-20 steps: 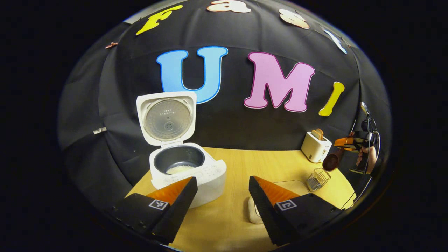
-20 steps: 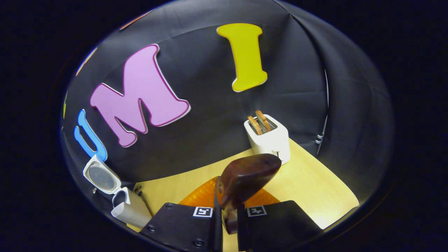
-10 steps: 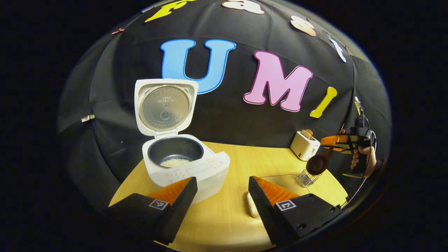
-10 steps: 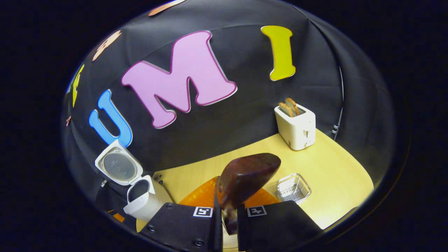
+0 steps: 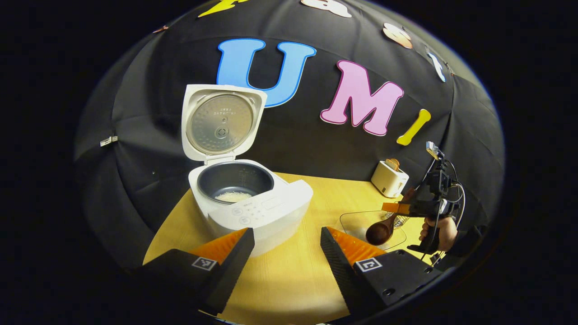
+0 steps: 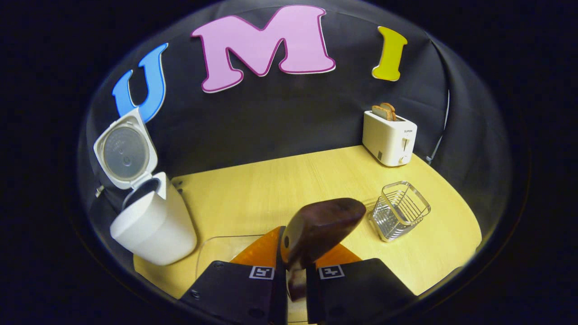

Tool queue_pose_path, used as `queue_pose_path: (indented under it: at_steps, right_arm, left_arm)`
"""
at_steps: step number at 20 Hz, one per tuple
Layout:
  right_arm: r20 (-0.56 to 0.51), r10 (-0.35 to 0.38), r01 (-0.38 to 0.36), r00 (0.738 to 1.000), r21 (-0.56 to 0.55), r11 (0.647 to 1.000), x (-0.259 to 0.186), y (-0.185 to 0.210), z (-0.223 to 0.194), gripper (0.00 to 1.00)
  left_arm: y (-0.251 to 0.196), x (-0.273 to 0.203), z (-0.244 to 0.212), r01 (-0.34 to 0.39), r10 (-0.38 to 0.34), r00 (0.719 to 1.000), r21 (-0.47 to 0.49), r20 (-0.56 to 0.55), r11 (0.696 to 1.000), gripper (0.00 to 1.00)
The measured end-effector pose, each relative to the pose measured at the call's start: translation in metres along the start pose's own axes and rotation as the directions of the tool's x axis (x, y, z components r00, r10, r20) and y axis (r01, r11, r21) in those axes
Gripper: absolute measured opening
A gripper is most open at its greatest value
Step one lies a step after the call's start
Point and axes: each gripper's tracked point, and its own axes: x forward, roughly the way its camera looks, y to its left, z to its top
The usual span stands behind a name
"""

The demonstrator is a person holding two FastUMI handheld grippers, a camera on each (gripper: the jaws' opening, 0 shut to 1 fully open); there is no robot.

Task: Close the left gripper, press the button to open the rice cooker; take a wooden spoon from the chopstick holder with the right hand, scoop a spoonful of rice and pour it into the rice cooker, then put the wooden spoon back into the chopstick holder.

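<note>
The white rice cooker stands open, lid up, with a little rice in its dark pot. My left gripper is open in front of it and holds nothing. At the right, a hand holds my right gripper, shut on the handle of the dark wooden spoon. The spoon's bowl hangs over a clear glass dish. In the right gripper view the wooden spoon sticks out from the right gripper, above the dish. The wire chopstick holder stands empty to its right, the rice cooker to its left.
A white toaster with bread slices stands at the back right of the yellow wooden table. The toaster sits behind the right gripper in the left gripper view. Black cloth walls close in the table's back and sides.
The right gripper has come down and leftward with the spoon, from above the chopstick holder to over the clear dish. The left gripper stays open and has shifted slightly.
</note>
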Motion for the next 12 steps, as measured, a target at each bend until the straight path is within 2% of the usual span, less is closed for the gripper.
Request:
queue_pose_path:
  at_steps: [5,9,12]
  right_arm:
    - [-0.051,-0.005,0.005,0.999,-0.011,1.0,-0.004,0.014,-0.022,0.21]
    - [-0.124,0.067,-0.06,0.99,0.055,0.997,-0.012,0.055,-0.044,0.21]
    - [-0.147,0.1,-0.091,0.984,0.065,0.994,-0.018,0.077,-0.05,0.21]
  left_arm:
    - [0.012,-0.001,-0.007,0.002,-0.002,1.0,-0.04,-0.003,0.999,0.96]
    - [0.029,-0.001,-0.008,-0.022,0.022,1.0,-0.067,-0.006,0.998,0.95]
    - [0.041,-0.004,-0.006,-0.048,0.048,0.999,-0.092,-0.001,0.995,0.95]
